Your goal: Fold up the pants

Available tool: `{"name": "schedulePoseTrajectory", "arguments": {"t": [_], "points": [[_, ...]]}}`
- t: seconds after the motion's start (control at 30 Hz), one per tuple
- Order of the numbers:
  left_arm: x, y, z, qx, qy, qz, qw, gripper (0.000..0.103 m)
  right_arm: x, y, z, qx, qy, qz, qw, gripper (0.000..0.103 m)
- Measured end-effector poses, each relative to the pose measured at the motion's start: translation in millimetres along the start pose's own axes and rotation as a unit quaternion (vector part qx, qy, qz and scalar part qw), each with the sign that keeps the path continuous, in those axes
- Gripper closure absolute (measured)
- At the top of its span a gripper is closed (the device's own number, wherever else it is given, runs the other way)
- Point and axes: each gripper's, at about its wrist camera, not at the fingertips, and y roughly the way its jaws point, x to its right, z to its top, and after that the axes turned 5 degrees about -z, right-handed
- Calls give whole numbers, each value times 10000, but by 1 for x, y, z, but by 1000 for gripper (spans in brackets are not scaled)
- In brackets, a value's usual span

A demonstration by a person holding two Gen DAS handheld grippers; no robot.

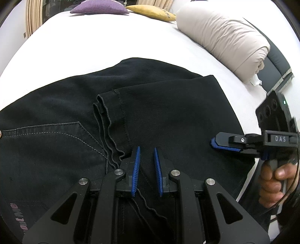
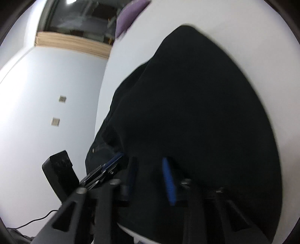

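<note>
A pair of black denim pants (image 1: 78, 105) lies spread on a white-sheeted bed (image 1: 90, 39), partly folded: the leg ends with their stitched hems (image 1: 105, 110) are laid back over the seat, just beside a back pocket outlined in pale thread (image 1: 61, 131). The left hand-held gripper (image 1: 147, 169) sits low over the dark cloth near the hems, its blue ribbed pads (image 1: 136, 169) a narrow gap apart with fabric showing between them; nothing is pinched. To the right, the right hand-held gripper (image 1: 225, 143) reaches sideways over the folded leg panel near the pants' edge, held by a hand (image 1: 272, 178) on its grip; from this side view its blue-edged fingers look close together, but whether cloth is caught cannot be told. In the blurred right wrist view, the right hand-held gripper's (image 2: 150, 178) pads stand apart over the black fabric (image 2: 187, 112), with the other gripper's fingers (image 2: 105, 169) at the left edge of the garment. Around the pants, a rolled cream duvet (image 1: 225, 43) lies along the far right side of the bed, and a purple cushion (image 1: 99, 7) and a mustard-yellow cushion (image 1: 150, 11) rest at the far end, all well apart from the pants. A pale wall with two small square wall plates (image 2: 58, 109) stands beyond the bed's left side.
</note>
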Motion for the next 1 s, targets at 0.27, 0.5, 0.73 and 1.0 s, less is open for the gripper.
{"name": "schedulePoseTrajectory", "arguments": {"t": [0.27, 0.5, 0.73, 1.0], "points": [[0, 1, -1, 48, -15, -38, 10000, 88, 0, -16, -20, 421, -197, -140, 9988, 78], [0, 0, -8, 177, 56, -55, 9998, 88, -15, -24, -37, 786, -423, -569, 9944, 72], [-4, -5, -17, 402, 35, -222, 9989, 88, -52, -25, -3, 912, -511, -399, 9937, 64], [-12, -10, -27, 528, -32, -437, 9976, 88, -39, 48, 63, 367, -162, 41, 9992, 70]]}}
